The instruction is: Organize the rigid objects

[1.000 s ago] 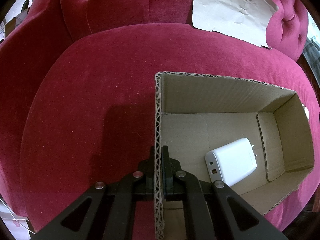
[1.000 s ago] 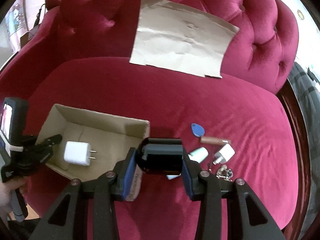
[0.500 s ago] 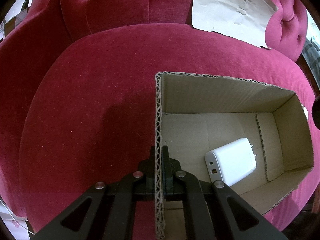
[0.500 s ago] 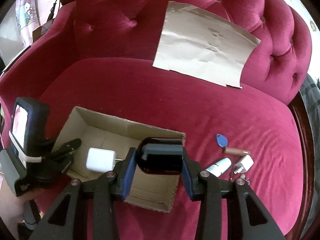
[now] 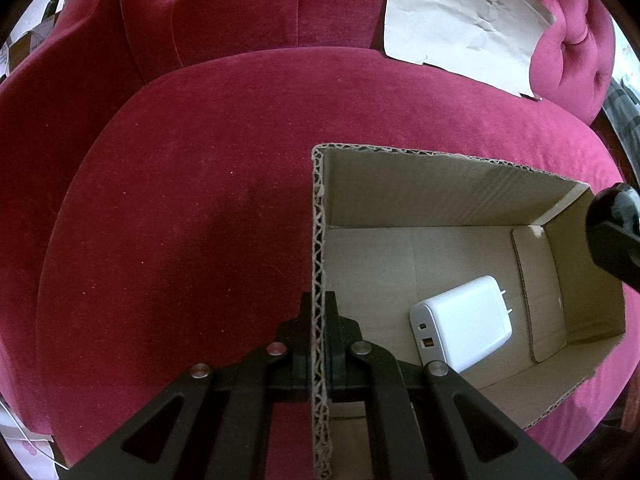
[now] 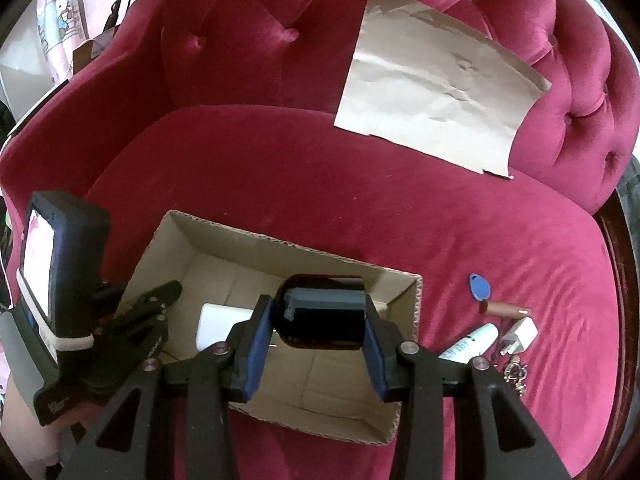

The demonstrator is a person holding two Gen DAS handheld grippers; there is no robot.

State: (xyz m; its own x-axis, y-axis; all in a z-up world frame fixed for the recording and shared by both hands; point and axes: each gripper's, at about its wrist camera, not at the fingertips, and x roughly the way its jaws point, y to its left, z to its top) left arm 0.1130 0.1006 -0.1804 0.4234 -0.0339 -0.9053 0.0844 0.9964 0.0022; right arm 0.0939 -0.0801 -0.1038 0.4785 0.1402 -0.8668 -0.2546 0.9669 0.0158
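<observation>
Two grippers: both at one cardboard box (image 6: pixel 404 292) on a red velvet sofa (image 6: pixel 320 184).
Left gripper (image 5: pixel 319 320): its fingers are clenched on the box's near-left wall, one finger inside the box and one outside; the corrugated edge runs straight up between them. In the right wrist view it (image 6: pixel 168 292) shows as a black clamp at the box's left end, with a small lit screen on its body.
Right gripper (image 6: pixel 318 322): blue-padded fingers (image 6: pixel 256 344) grasp a dark jar (image 6: pixel 320 312) lying sideways between them, pressed on both ends.
Jar: held in the air over the open box, above its right half; whether it touches the floor of the box cannot be told. In the left wrist view it (image 5: pixel 614 236) shows at the far right edge, beside the box's right end wall.
Box: open-topped and tilted slightly in the left wrist view (image 5: pixel 440 192); it rests on the seat cushion.
Charger: white, with two prongs, lying flat on the box floor (image 5: pixel 462 322); in the right wrist view (image 6: pixel 220 326) it is partly hidden behind the right gripper's left finger.
Loose items: on the cushion to the right of the box lie a blue key fob (image 6: pixel 479 287), a brown stick-shaped thing (image 6: pixel 506 309), a white tube (image 6: pixel 472 344), a small white plug (image 6: pixel 520 334) and some metal keys (image 6: pixel 516 370), all close together.
Paper: a creased tan sheet (image 6: pixel 436 80) leans against the tufted sofa back.
</observation>
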